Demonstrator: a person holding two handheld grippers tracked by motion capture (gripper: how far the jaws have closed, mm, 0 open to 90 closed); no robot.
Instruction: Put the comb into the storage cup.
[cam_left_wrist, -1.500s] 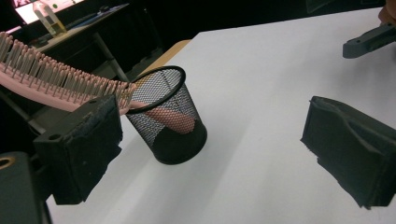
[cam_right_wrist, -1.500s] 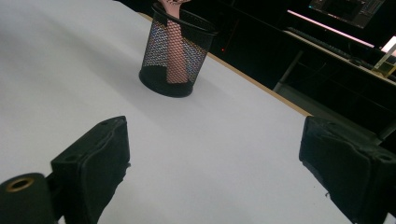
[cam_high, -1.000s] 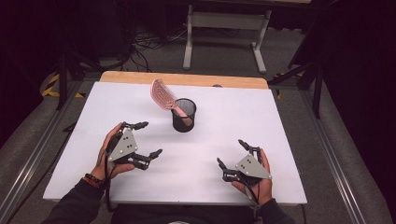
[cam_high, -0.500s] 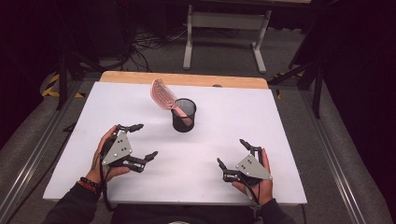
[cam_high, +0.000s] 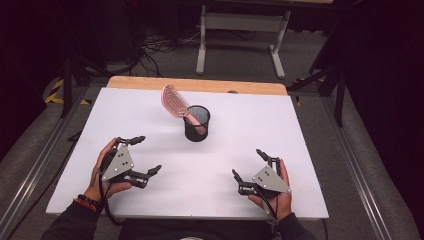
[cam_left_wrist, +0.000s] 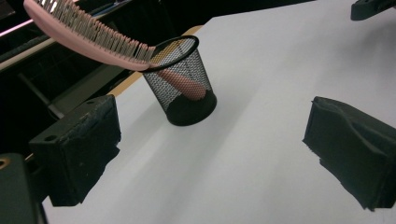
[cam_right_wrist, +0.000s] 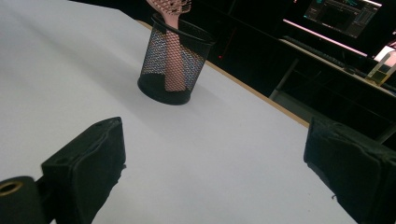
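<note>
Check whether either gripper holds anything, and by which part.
Nothing is held: left gripper and right gripper are open, apart from the pink hairbrush in the black mesh cup.

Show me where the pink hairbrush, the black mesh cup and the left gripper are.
pink hairbrush (cam_left_wrist: 88, 39): left gripper view, on the bristled head.
black mesh cup (cam_high: 197, 131): high view, on the front of its wall.
left gripper (cam_high: 146, 156): high view, midway between its open jaws.

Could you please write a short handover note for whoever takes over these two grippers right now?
Left gripper: open, holding nothing, near the table's left front.
Right gripper: open, holding nothing, near the right front.
Pink hairbrush: handle down in the black mesh cup at mid-table, head leaning out over the rim.
Done: brush sits in the cup.
Left: probably nothing beyond checking it; neither gripper touches anything.
</note>
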